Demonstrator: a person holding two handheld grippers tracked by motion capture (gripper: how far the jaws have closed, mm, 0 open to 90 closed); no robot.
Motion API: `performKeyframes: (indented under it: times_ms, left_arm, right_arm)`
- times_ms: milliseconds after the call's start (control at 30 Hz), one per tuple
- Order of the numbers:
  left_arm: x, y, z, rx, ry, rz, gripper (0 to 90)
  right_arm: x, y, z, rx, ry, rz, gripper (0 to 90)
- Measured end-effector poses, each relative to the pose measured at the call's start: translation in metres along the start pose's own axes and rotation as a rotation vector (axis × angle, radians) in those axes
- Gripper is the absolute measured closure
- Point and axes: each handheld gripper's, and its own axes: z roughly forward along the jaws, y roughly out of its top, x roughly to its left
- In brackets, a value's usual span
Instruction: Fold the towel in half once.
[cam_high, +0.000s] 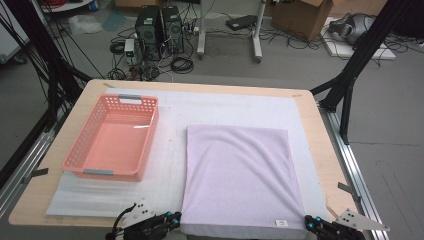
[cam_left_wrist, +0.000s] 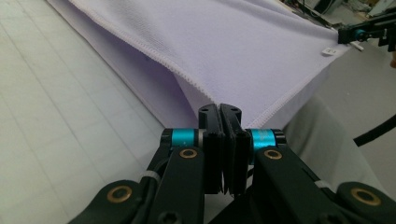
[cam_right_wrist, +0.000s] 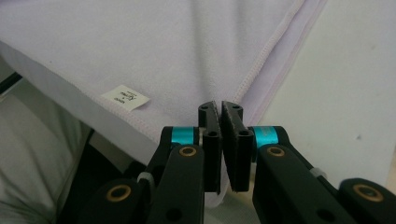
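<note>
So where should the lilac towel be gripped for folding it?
Take the folded lilac microfibre towel at its two near corners, coming in level from the near table edge. That stitched hem overhangs, so jaws can close around it; both hand-held grippers already pinch there.

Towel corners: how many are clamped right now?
2. The left gripper is shut on the near left corner of the towel; the right gripper is shut on its near right corner, beside the white label. Both far corners lie free.
</note>
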Motion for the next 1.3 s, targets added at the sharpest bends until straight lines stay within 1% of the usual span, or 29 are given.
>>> performKeyframes:
  times_ms: [33,100,133,200,233,267,300,333,367,400,433,500,533,600,633,667,700,733,800,833,867,967,1000,1033,1067,1100,1167,1233,1300]
  left_arm:
    - [-0.001,-0.002,-0.002,0.002,-0.002,0.002,87.4]
    - [-0.005,-0.007,-0.005,0.013,-0.008,0.002,87.4]
    - [-0.007,-0.011,-0.006,0.023,-0.009,0.011,87.3]
    - [-0.009,-0.015,-0.008,0.033,-0.016,0.016,86.5]
    - [-0.009,-0.016,-0.008,0.032,-0.015,0.015,84.2]
    - [-0.007,-0.015,-0.008,0.020,-0.011,0.008,78.1]
    - [-0.005,-0.013,-0.008,0.007,-0.011,0.000,68.3]
    - [-0.003,-0.011,-0.007,-0.007,-0.008,-0.004,62.0]
    - [0.000,-0.007,-0.006,-0.019,-0.003,0.000,58.4]
    - [0.004,-0.002,-0.004,-0.035,0.003,0.001,57.5]
    - [0.007,0.001,-0.002,-0.045,0.007,-0.002,54.1]
    - [0.016,0.010,0.005,-0.070,0.014,-0.014,53.7]
    - [0.021,0.014,0.010,-0.077,0.017,-0.025,53.7]
    - [0.030,0.022,0.017,-0.091,0.018,-0.033,53.9]
    - [0.037,0.028,0.023,-0.101,0.023,-0.046,54.1]
    - [0.040,0.031,0.026,-0.106,0.024,-0.050,55.1]
    - [0.047,0.037,0.030,-0.116,0.030,-0.050,55.4]
    - [0.051,0.040,0.033,-0.122,0.030,-0.060,55.7]
    - [0.057,0.046,0.037,-0.132,0.036,-0.065,56.7]
    - [0.060,0.049,0.039,-0.133,0.044,-0.060,57.2]
    - [0.063,0.051,0.041,-0.133,0.046,-0.066,57.4]
    - [0.069,0.056,0.048,-0.121,0.061,-0.064,57.6]
    - [0.070,0.058,0.050,-0.116,0.066,-0.061,57.6]
    - [0.071,0.059,0.052,-0.116,0.066,-0.061,57.6]
    - [0.073,0.062,0.055,-0.110,0.071,-0.056,57.6]
    - [0.075,0.063,0.058,-0.109,0.074,-0.055,57.5]
    - [0.079,0.068,0.064,-0.099,0.075,-0.053,57.0]
    - [0.082,0.071,0.070,-0.089,0.078,-0.049,56.1]
    - [0.085,0.074,0.074,-0.079,0.081,-0.048,55.5]
  right_arm:
    - [0.002,-0.003,-0.002,0.004,0.004,-0.004,86.7]
    - [0.005,-0.006,-0.004,0.010,0.009,0.004,86.7]
    - [0.007,-0.008,-0.006,0.014,0.012,0.002,86.7]
    - [0.010,-0.012,-0.008,0.028,0.012,-0.006,86.7]
    - [0.011,-0.013,-0.009,0.038,0.010,-0.011,86.5]
    - [0.012,-0.014,-0.009,0.043,0.007,-0.017,84.4]
    - [0.011,-0.013,-0.009,0.039,0.005,-0.012,77.7]
    - [0.011,-0.011,-0.008,0.027,-0.007,0.000,72.7]
    - [0.009,-0.009,-0.008,0.016,-0.013,0.002,72.1]
    - [0.007,-0.007,-0.008,-0.006,-0.020,-0.003,70.7]
    - [0.004,-0.002,-0.007,-0.027,-0.031,0.005,70.6]
    - [0.000,0.004,-0.004,-0.057,-0.050,0.010,70.7]
    - [-0.004,0.009,0.000,-0.074,-0.063,0.015,71.2]
    - [-0.011,0.017,0.007,-0.087,-0.077,0.021,72.6]
    - [-0.015,0.021,0.011,-0.095,-0.086,0.024,73.0]
    - [-0.020,0.027,0.018,-0.101,-0.094,0.026,73.4]
    - [-0.024,0.030,0.022,-0.104,-0.099,0.030,73.6]
    - [-0.030,0.035,0.029,-0.099,-0.107,0.034,74.2]
    - [-0.038,0.043,0.041,-0.090,-0.112,0.043,74.4]
    - [-0.041,0.045,0.045,-0.087,-0.114,0.047,74.4]
    - [-0.045,0.049,0.052,-0.079,-0.112,0.047,74.3]
    - [-0.053,0.060,0.067,-0.071,-0.112,0.052,74.1]
    - [-0.056,0.065,0.072,-0.069,-0.114,0.066,74.1]
    - [-0.058,0.069,0.076,-0.069,-0.106,0.070,74.2]
    - [-0.060,0.072,0.079,-0.065,-0.101,0.072,74.2]
    - [-0.063,0.077,0.084,-0.066,-0.095,0.062,74.2]
    - [-0.066,0.084,0.094,-0.063,-0.090,0.066,73.6]
    - [-0.069,0.089,0.103,-0.062,-0.082,0.082,72.4]
    - [-0.072,0.093,0.114,-0.046,-0.087,0.071,74.2]
